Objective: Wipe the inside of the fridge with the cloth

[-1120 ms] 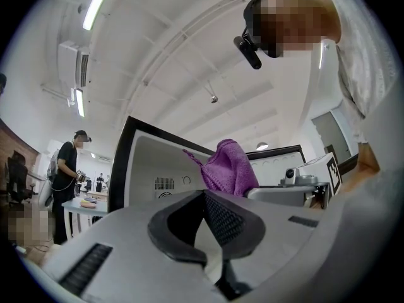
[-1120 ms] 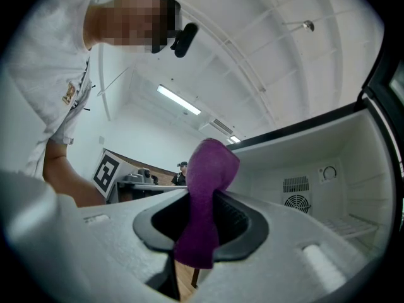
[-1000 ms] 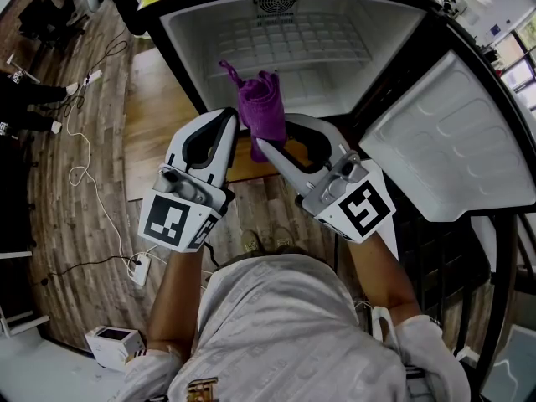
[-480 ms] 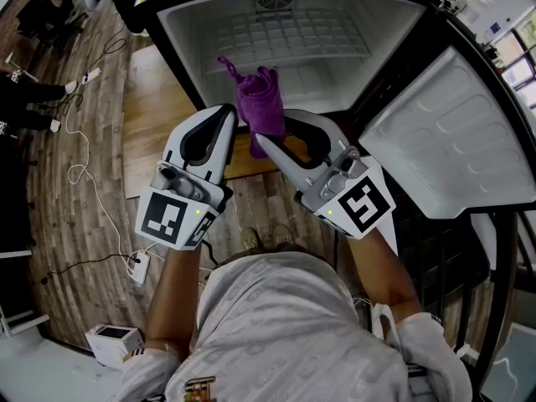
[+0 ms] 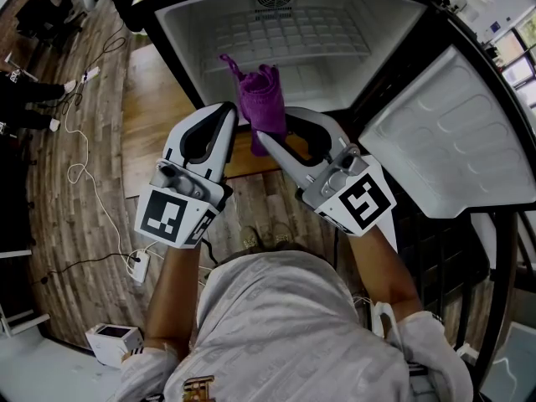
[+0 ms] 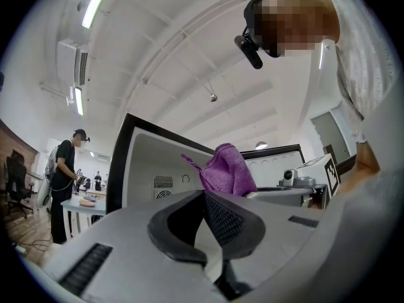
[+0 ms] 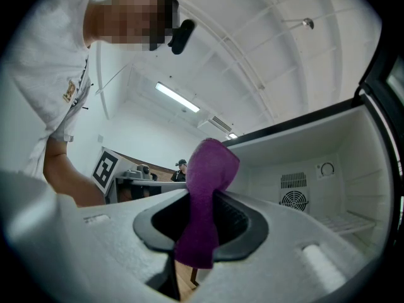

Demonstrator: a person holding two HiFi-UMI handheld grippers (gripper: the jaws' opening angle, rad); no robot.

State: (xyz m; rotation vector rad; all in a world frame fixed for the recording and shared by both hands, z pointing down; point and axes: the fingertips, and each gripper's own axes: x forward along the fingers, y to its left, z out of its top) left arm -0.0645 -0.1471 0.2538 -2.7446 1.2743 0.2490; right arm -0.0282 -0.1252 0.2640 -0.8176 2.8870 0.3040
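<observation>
A purple cloth (image 5: pixel 262 99) is bunched up in front of the open fridge (image 5: pixel 381 32). My right gripper (image 5: pixel 261 142) is shut on it, and in the right gripper view the cloth (image 7: pixel 205 201) is pinched between the jaws and sticks up past them. My left gripper (image 5: pixel 232 112) is just left of the cloth, and its jaws are shut on nothing. From the left gripper view the cloth (image 6: pixel 226 169) shows beyond the closed tips (image 6: pixel 203 194). Both grippers are outside the fridge, near its front opening.
The white fridge door (image 5: pixel 452 141) is swung open to the right. Inside are a wire shelf (image 5: pixel 285 36) and a fan vent (image 5: pixel 275 1). On the wooden floor to the left lie a cable with a power strip (image 5: pixel 139 268) and a white box (image 5: pixel 113 342). A person (image 6: pixel 63 182) stands in the background.
Almost nothing: both grippers and the cloth have drifted slightly upward toward the fridge opening. The right gripper's hold on the cloth is the same.
</observation>
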